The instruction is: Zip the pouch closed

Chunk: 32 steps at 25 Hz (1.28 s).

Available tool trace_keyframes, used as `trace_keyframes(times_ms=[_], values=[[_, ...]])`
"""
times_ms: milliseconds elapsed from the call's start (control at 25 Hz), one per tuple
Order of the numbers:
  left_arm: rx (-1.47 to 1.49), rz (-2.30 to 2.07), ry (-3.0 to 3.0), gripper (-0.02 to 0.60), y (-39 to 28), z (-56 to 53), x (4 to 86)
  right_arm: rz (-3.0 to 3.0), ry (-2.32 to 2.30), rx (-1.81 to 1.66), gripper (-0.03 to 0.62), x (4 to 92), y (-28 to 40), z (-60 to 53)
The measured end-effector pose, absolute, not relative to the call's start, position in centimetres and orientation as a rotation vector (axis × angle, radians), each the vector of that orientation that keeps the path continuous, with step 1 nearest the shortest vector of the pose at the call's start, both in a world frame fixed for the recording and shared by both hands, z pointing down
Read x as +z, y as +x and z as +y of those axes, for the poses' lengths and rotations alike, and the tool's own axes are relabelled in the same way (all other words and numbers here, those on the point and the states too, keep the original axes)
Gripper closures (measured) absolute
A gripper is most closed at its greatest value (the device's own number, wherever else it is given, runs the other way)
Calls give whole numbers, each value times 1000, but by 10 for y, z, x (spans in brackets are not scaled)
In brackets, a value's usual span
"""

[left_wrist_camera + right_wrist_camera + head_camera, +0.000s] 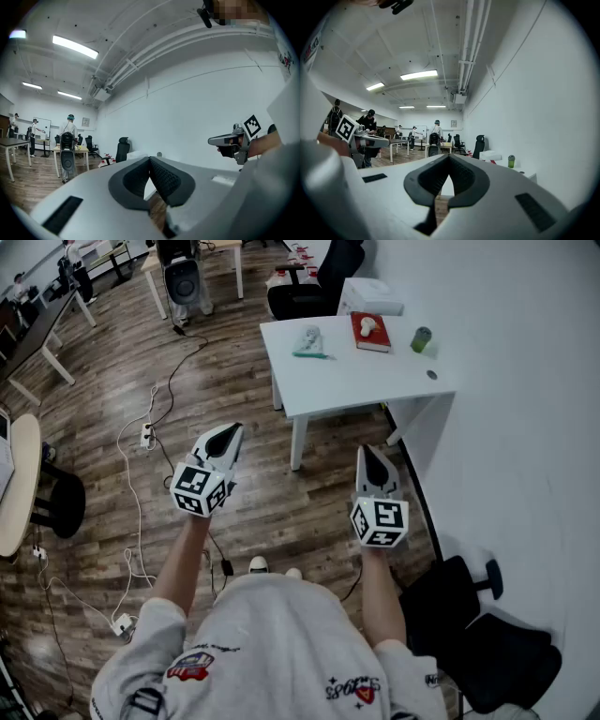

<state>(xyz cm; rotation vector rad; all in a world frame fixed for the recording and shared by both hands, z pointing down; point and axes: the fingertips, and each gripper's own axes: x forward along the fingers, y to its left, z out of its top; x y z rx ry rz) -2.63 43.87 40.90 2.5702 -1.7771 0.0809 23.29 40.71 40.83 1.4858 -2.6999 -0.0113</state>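
Left gripper [225, 437]: clenched tight, nothing between the pads, held level above the floor, well short of the table [375, 385].
Right gripper [367, 454]: likewise clenched and empty, level, nearer the table's front edge but apart from it.
Pouch [311, 337]: probably the pale flat thing with a teal strip on the table's left part; too small to tell how far the zip stands open; untouched, well apart from both grippers.
Neighbours: red book [370, 332] with a white lump on top just right of the pouch; green cup [421, 338] further right, near the wall [525, 381].
Risk, footing: cables [131, 484] strewn over the floor at the left and close to the feet; likely snag on the step forward.
Risk, grip: no taking the zip pull with shut pads; without opening before arrival, likely just shoves the pouch toward the near left edge.
Risk, hold: without one gripper pinning the fabric, likely drags the whole pouch along with the pull.
Edges: table's left edge close beside the pouch; front edge nearest the right gripper.
Open room: bare tabletop in front of the pouch and across the middle; wall tight at the right, black chair [487, 652] low at the right; wide floor at the left.
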Motion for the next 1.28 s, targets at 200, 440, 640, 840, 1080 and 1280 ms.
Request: trace_keyframes(times_ms=[200, 440, 640, 840, 1080, 1280], values=[[76, -1788, 2571, 576, -19, 456, 408, -2752, 1472, -2, 600, 406, 234, 421], [106, -1791, 2559, 571, -19, 464, 414, -2742, 1494, 5, 558, 408, 237, 428], [117, -1752, 2546, 462, -27, 471, 423, -2736, 1504, 2, 498, 412, 231, 433], [98, -1749, 2526, 323, -34, 475, 430, -2733, 1529, 1, 363, 413, 224, 437], [87, -1758, 2509, 252, -45, 475, 434, -2729, 1530, -8, 339, 414, 215, 440], [99, -1745, 2509, 249, -53, 469, 437, -2707, 1525, -2, 338, 418, 208, 438]])
